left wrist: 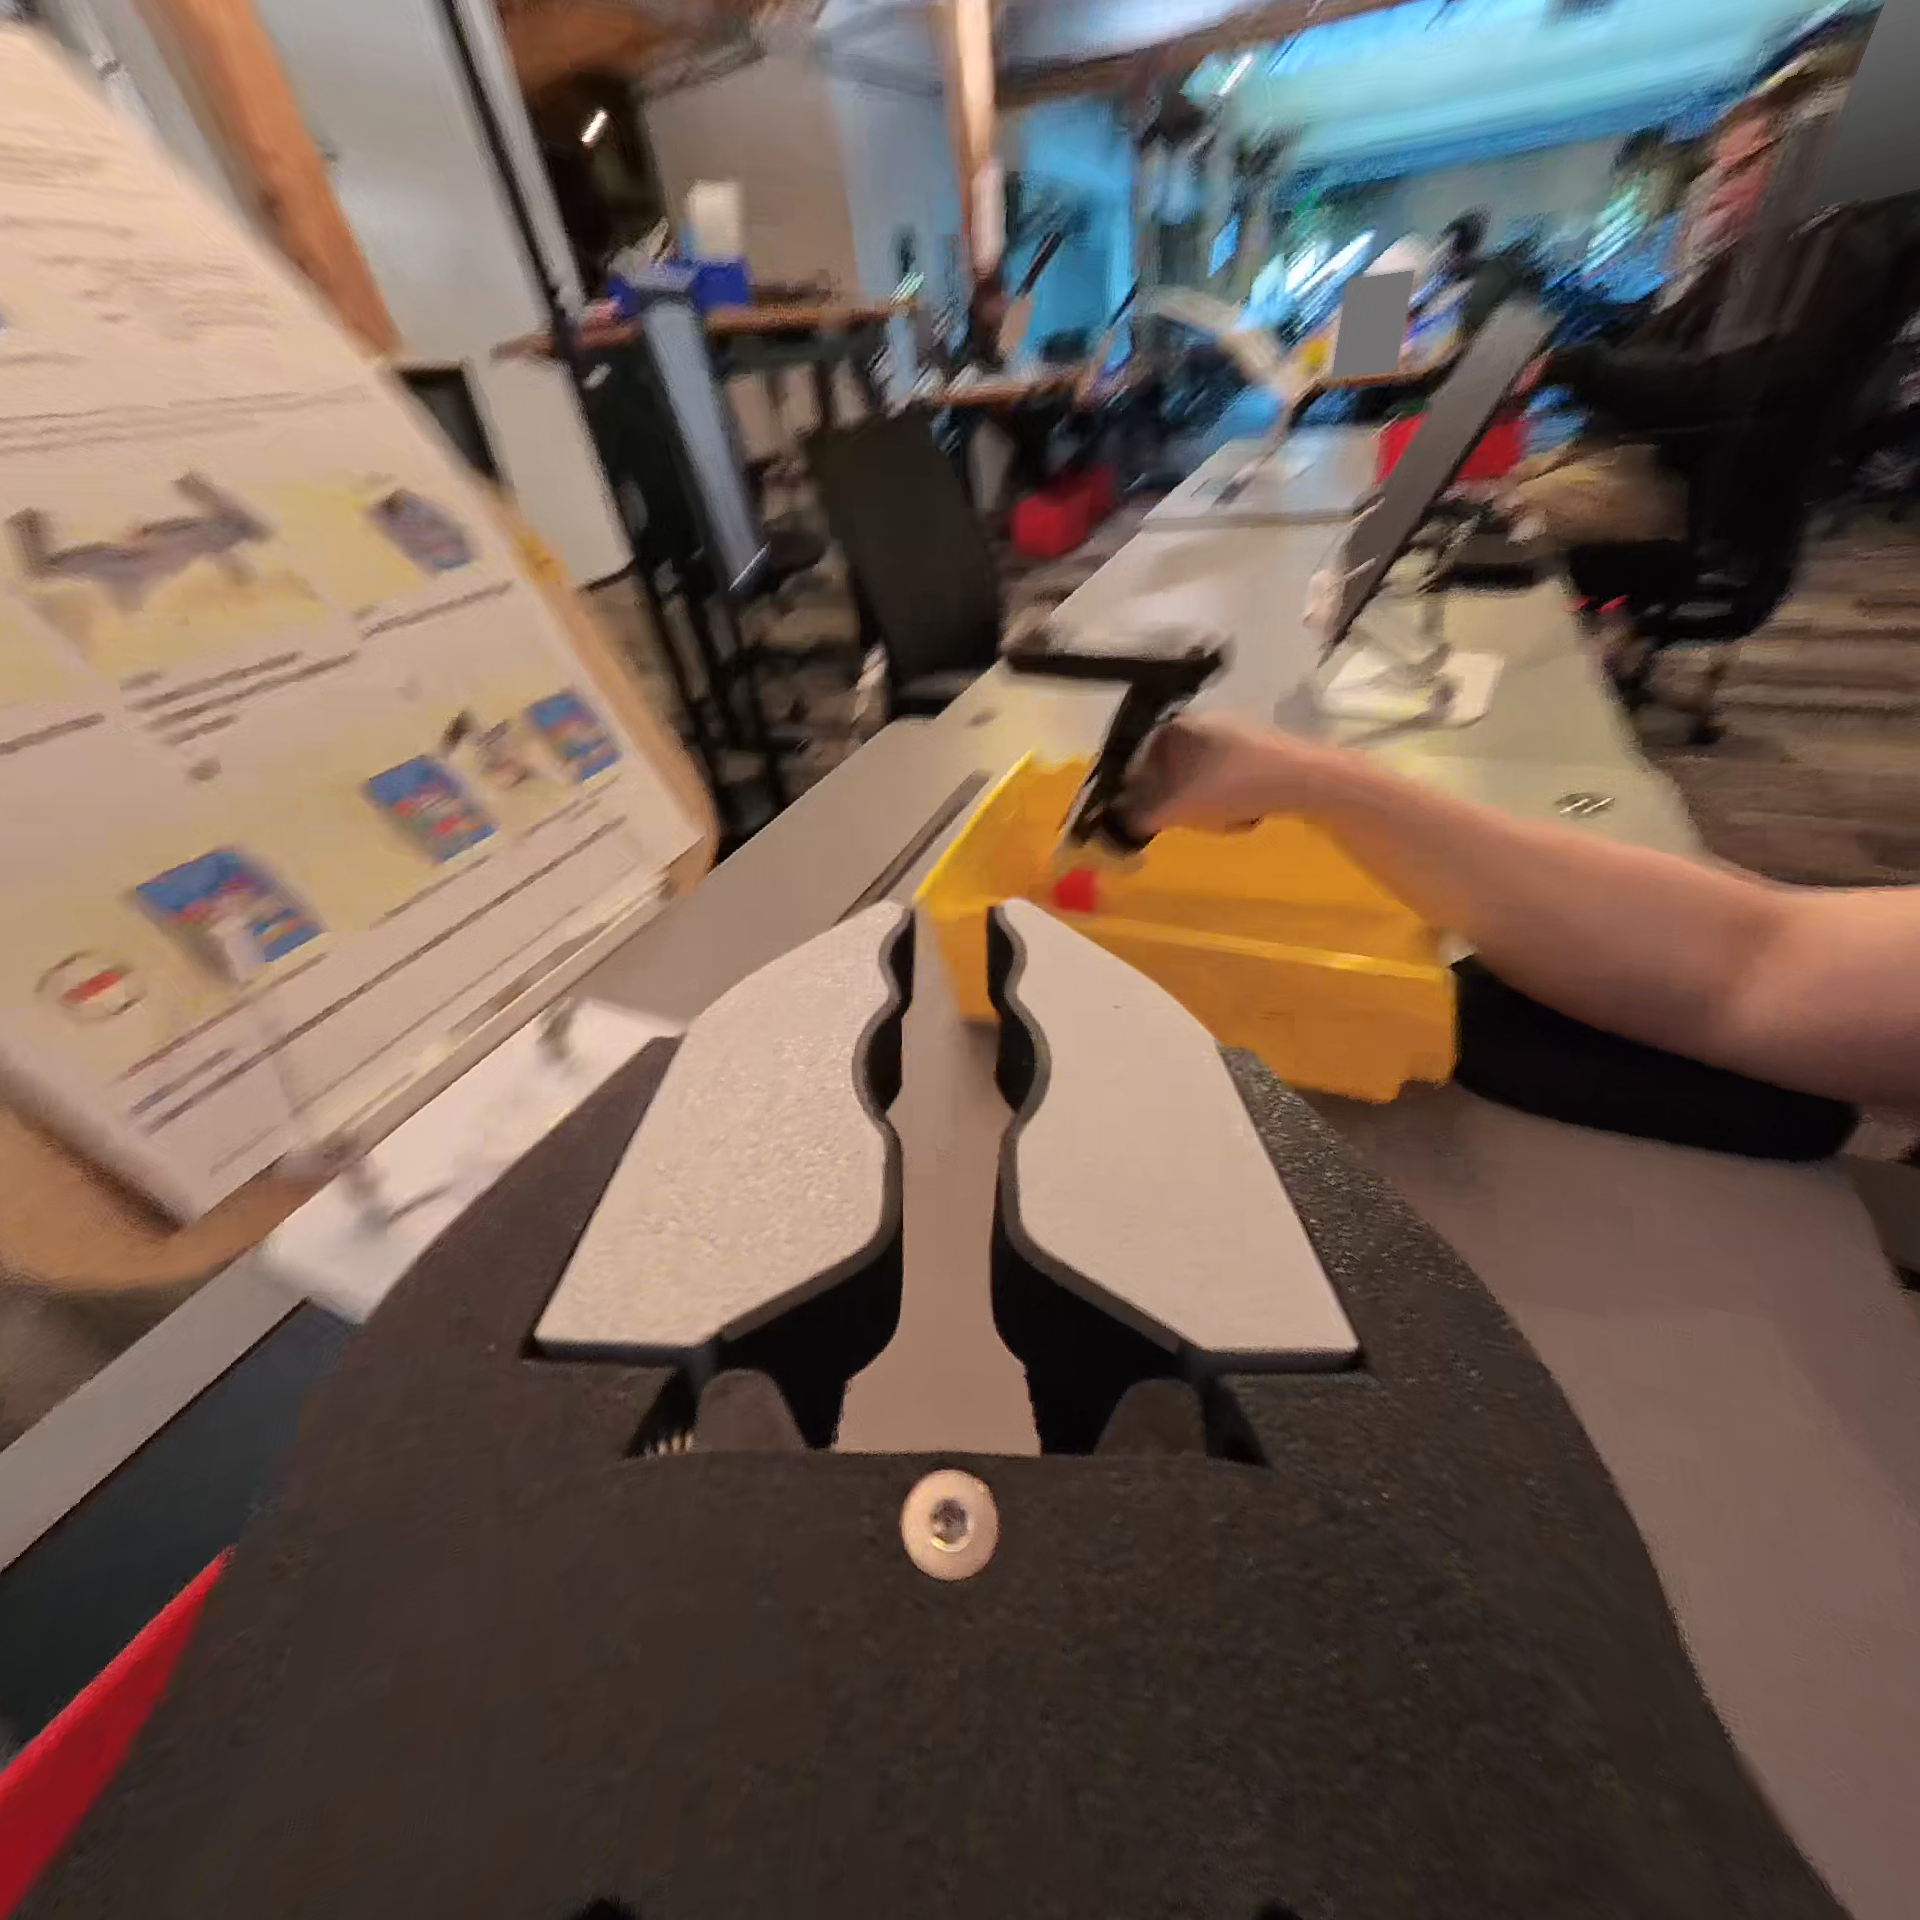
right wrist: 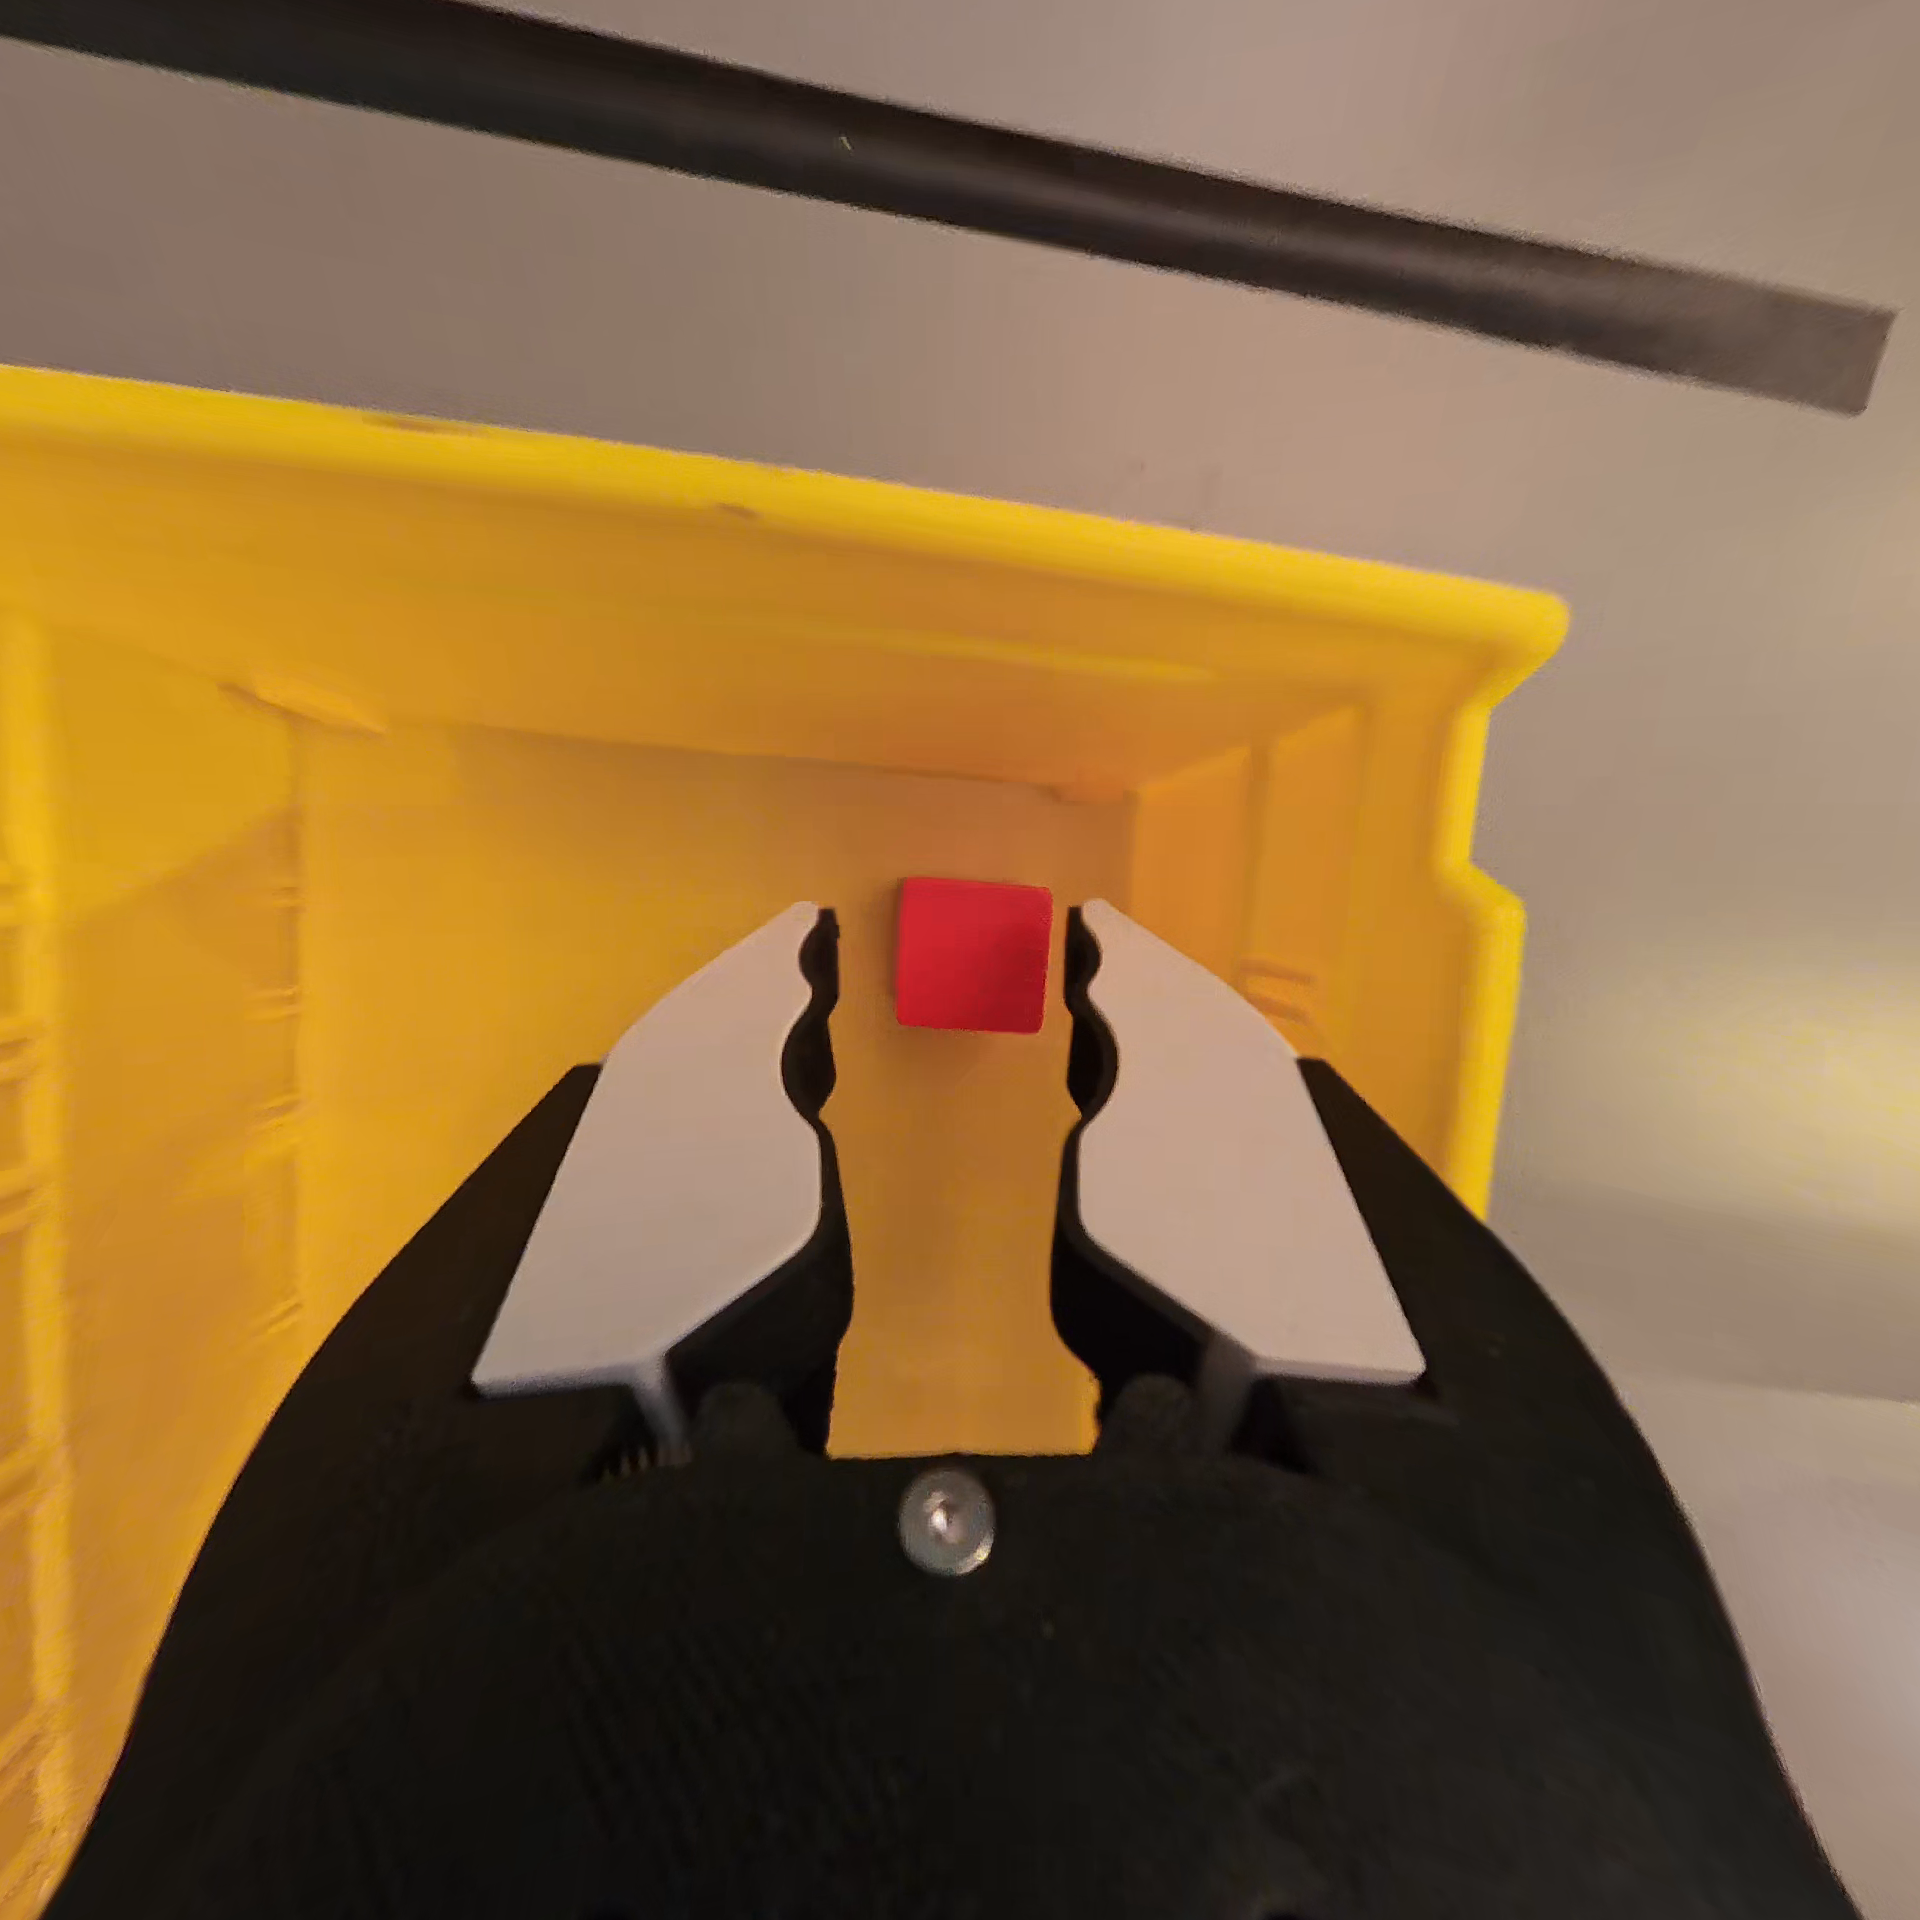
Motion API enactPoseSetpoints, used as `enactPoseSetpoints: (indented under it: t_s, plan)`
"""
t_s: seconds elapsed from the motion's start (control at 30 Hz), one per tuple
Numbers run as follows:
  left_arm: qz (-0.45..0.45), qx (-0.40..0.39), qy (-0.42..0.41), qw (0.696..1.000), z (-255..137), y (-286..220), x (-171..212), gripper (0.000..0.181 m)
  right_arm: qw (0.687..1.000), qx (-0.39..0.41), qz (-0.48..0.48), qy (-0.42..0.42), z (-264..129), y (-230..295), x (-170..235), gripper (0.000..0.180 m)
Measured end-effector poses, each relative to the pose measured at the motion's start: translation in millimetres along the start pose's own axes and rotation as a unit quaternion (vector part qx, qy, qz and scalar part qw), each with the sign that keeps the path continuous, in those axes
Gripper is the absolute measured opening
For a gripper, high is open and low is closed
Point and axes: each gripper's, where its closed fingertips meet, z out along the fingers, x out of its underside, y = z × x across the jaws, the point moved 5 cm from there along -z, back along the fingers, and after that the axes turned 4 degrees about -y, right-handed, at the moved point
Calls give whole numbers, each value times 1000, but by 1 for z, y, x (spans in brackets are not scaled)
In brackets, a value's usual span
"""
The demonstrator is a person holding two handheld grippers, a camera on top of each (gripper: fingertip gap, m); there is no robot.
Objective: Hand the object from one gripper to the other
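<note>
- Looking along my right gripper (right wrist: 951,914), I saw its fingers spread on either side of the red cube (right wrist: 974,954), with small gaps both ways, not pinching it
- The cube sat in the yellow bin (right wrist: 665,582), down near its floor
- My left gripper (left wrist: 951,914) hung over the grey table (left wrist: 1621,1278) short of the bin (left wrist: 1247,966), fingers slightly parted and holding nothing
- From the left view the right gripper (left wrist: 1081,862) reached down into the bin, the cube (left wrist: 1075,890) at its tips
- A blurred poster (left wrist: 260,675) stood at the left
</note>
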Motion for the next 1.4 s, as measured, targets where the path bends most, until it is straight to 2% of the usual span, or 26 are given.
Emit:
enactPoseSetpoints:
  t_s: [0.07, 0.13, 0.2, 0.3, 0.5, 0.67, 0.83, 1.07, 1.4]
  plan:
    - [20, -74, 82, 994, -19, 18, 14, 23, 1000, -12, -7, -19, -13, 5, -6, 46]
    - [34, -162, 176, 970, -42, 41, 34, 27, 999, -31, -11, -36, -26, 11, -10, 47]
    - [23, -210, 246, 946, -59, 56, 54, 28, 998, -46, -20, -48, -36, 18, -12, 47]
    - [-16, -193, 299, 934, -68, 63, 80, 31, 996, -49, -41, -56, -45, 23, -14, 47]
    - [10, -138, 417, 898, -74, 76, 145, 36, 995, -71, -43, -58, -49, 24, -12, 47]
    - [-15, -103, 447, 888, -67, 82, 179, 34, 995, -68, -56, -45, -45, 21, -7, 47]
    - [0, -115, 511, 852, -72, 89, 202, 45, 994, -77, -64, -35, -42, 23, -5, 46]
    - [-8, -111, 552, 826, -74, 90, 219, 44, 992, -81, -88, -33, -40, 32, -5, 46]
    - [-36, -93, 566, 819, -68, 90, 235, 38, 991, -83, -96, -31, -40, 32, -3, 46]
